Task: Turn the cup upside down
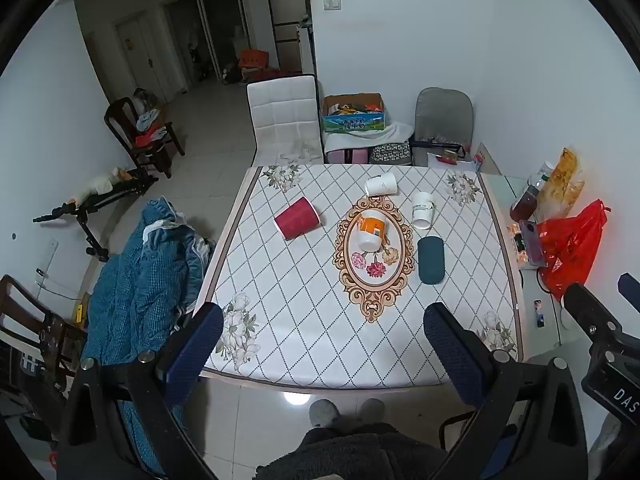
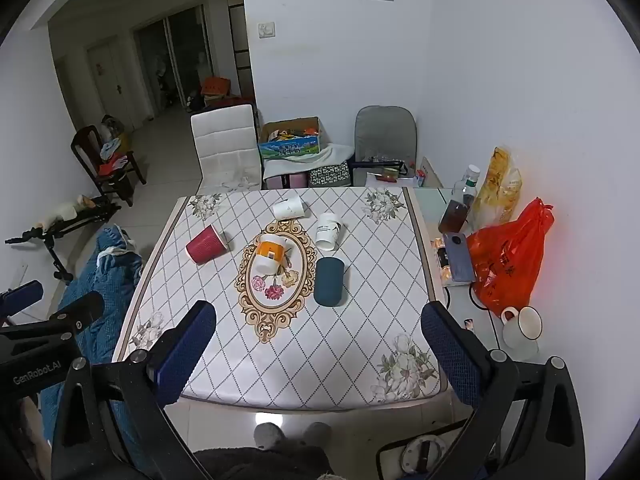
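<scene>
Writing: "GenRobot.AI" is printed on the black left gripper body seen in the right wrist view; "DAS" shows on the right gripper body in the left wrist view. Words on the blue and green cardboard box (image 2: 290, 148) are too small to read.
Cups: five lie on their sides on the flower-patterned worktop (image 2: 360, 360): a red ribbed paper cup (image 1: 298, 217), a white paper cup (image 1: 381, 184), a white cup with small print (image 1: 422, 210), an orange and white cup (image 1: 373, 231) and a dark teal cup (image 1: 431, 261).
Left gripper (image 1: 322, 354): jaws wide open, holding nothing.
Right gripper (image 2: 318, 354): jaws wide open, holding nothing.
Room: the near half of the worktop is bare; the red cup is nearest the left edge.
</scene>
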Tool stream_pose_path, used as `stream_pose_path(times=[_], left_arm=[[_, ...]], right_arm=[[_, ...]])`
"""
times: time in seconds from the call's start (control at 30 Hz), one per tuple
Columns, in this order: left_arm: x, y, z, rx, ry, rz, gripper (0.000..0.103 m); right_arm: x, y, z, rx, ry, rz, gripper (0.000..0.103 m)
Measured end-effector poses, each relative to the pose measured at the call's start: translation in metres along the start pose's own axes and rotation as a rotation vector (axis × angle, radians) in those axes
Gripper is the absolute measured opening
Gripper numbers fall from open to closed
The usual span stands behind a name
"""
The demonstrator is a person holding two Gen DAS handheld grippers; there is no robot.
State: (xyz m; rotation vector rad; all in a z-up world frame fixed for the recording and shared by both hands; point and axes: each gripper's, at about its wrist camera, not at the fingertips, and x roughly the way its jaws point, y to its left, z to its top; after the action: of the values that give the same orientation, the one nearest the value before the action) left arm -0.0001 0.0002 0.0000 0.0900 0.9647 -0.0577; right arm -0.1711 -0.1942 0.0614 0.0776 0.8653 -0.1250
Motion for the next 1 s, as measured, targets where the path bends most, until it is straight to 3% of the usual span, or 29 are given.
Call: stream_pose_path(times=[1.0], left_arm=[[-0.008,0.000,-0.006,0.004,-0.005,-0.002,0.103]], right_arm=[[-0.011,0.006,0.000,-0.004,-0.007,0.001,0.103]])
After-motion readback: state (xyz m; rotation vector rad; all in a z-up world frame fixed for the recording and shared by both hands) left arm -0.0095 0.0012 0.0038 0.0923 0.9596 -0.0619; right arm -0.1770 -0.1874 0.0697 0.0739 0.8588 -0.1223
